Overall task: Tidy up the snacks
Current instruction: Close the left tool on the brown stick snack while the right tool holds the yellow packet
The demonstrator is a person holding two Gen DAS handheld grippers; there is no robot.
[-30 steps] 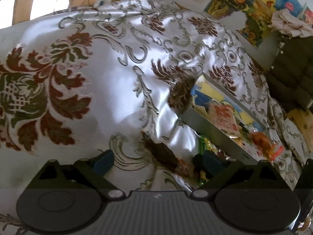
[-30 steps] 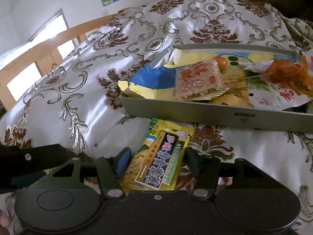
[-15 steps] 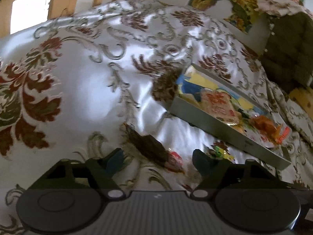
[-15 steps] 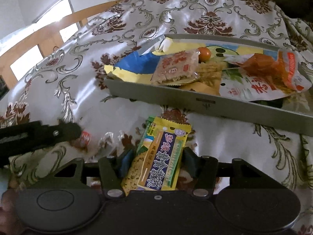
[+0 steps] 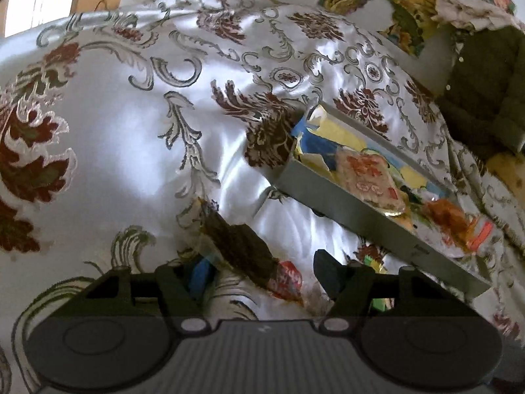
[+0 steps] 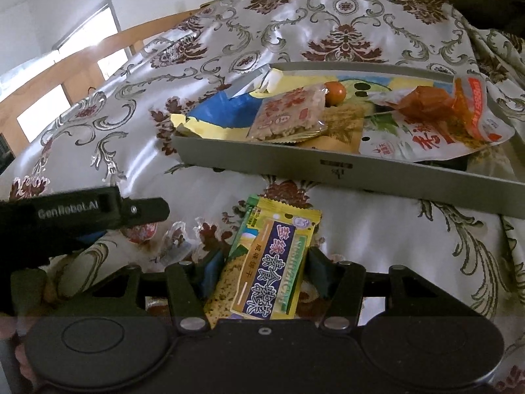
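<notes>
Right hand-held gripper (image 6: pixel 261 274) pinching yellow biscuit packet (image 6: pixel 269 262), lower centre of frame, just below grey tray (image 6: pixel 328 165) of snacks. Left hand-held gripper (image 5: pixel 262 271) spread around clear-wrapped dark snack (image 5: pixel 249 256) lying on patterned cloth (image 5: pixel 131 138), lower centre.

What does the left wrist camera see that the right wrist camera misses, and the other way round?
Only the left wrist view shows the dark green jacket and the brown snack lying between the open left gripper. Only the right wrist view shows the yellow biscuit packet gripped in the right gripper, and a small orange ball. Both show the grey tray of snacks on the floral cloth.
</notes>
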